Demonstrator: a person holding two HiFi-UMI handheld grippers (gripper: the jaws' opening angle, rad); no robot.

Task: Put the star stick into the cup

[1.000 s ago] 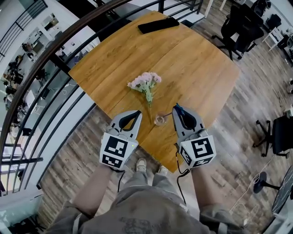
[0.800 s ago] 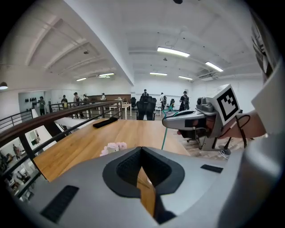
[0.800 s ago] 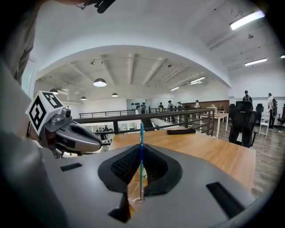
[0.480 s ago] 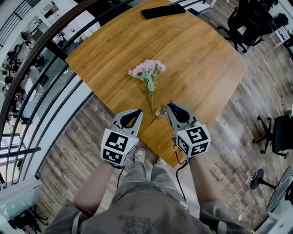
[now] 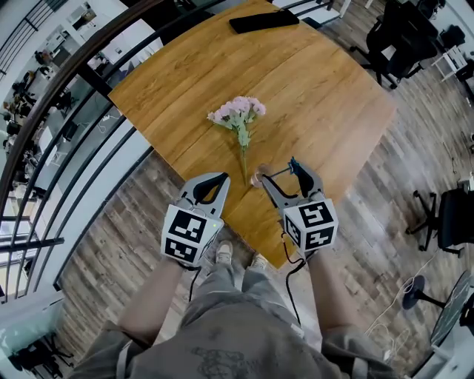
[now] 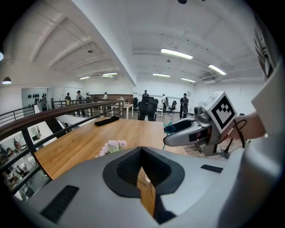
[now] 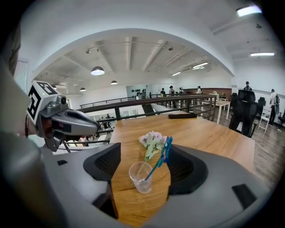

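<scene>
One step in hand: release. Right gripper just opened, jaws apart around clear cup; star stick inside, ungripped, leaning toward 1 o'clock. Left gripper closed, empty. Judged next: back out toward 6 o'clock, clear of stick top.

The table is warm honey-brown wood with fine straight grain. The flowers are pale pink on green stems. The cup is clear and colourless, and the star stick is bright blue. The flat slab is matte black. The floor is grey-brown planking.
</scene>
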